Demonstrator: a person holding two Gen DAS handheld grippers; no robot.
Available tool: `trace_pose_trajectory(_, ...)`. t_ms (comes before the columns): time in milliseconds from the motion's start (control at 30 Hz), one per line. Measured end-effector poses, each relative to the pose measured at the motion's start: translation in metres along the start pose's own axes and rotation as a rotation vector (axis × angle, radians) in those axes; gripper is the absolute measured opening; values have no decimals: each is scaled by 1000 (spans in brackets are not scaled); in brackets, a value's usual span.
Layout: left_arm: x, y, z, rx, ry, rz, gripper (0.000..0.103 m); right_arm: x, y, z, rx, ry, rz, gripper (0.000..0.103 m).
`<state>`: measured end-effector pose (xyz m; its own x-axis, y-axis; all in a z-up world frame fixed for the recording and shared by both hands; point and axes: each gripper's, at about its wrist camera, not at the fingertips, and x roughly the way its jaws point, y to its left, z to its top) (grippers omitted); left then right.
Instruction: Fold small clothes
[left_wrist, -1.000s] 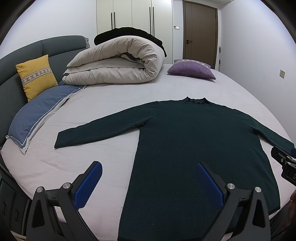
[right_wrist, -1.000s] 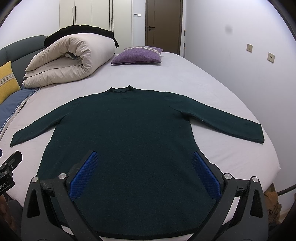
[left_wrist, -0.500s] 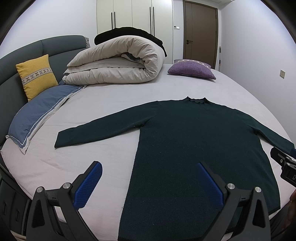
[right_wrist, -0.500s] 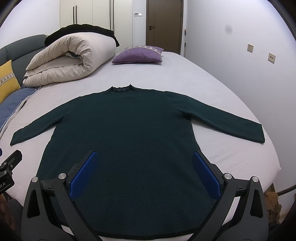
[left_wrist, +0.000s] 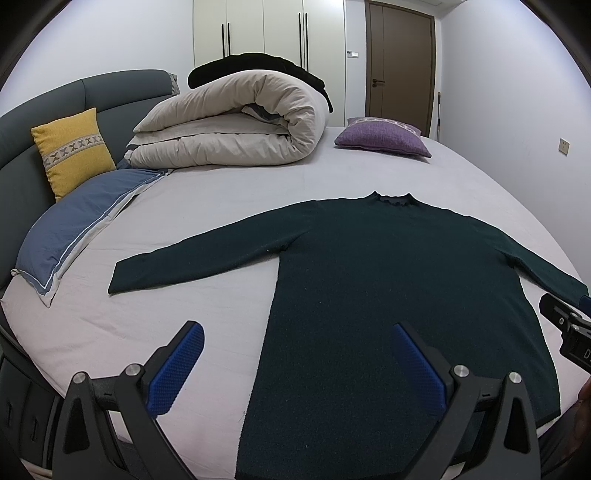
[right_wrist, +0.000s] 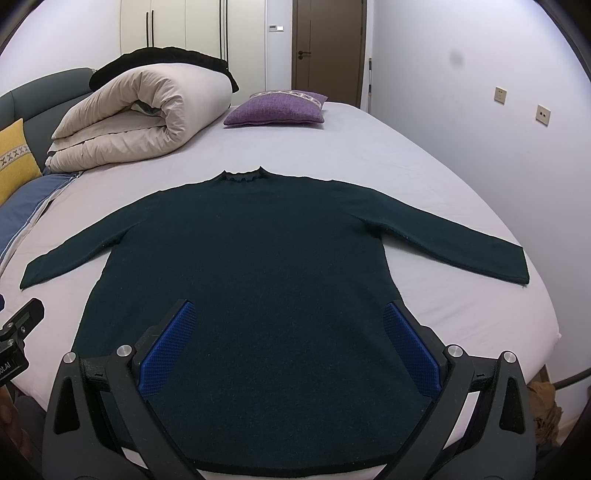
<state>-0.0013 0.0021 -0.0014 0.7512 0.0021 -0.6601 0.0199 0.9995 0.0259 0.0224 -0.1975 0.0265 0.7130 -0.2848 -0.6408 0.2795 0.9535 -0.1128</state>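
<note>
A dark green long-sleeved sweater (left_wrist: 388, 280) lies flat on the bed, front side down or up I cannot tell, both sleeves spread out, collar toward the far side. It also shows in the right wrist view (right_wrist: 251, 266). My left gripper (left_wrist: 295, 339) is open and empty, hovering over the sweater's left hem edge and the sheet. My right gripper (right_wrist: 288, 321) is open and empty, hovering over the lower middle of the sweater. The left sleeve cuff (left_wrist: 118, 277) and the right sleeve cuff (right_wrist: 517, 266) lie flat on the sheet.
The bed has a pale grey sheet (left_wrist: 184, 302). A rolled beige duvet (left_wrist: 240, 125) lies at the far left, a purple cushion (left_wrist: 382, 136) at the far middle, a yellow cushion (left_wrist: 72, 151) and a blue pillow (left_wrist: 77, 229) at the left. A wall runs along the right (right_wrist: 498, 155).
</note>
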Motion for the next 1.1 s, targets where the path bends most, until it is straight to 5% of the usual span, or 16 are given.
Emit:
trace_pose_trajectory(833, 4, -3, -5, -12, 11, -14, 103, 7, -2, -8, 27, 24, 27, 103)
trace_pose_trajectory(967, 6, -4, -7, -31, 1, -43, 103, 19, -41, -8, 113, 34, 54, 103)
trace_pose_trajectory(1100, 6, -15, -7, 35, -43, -21, 103, 44, -141, -16, 374, 50, 113, 103)
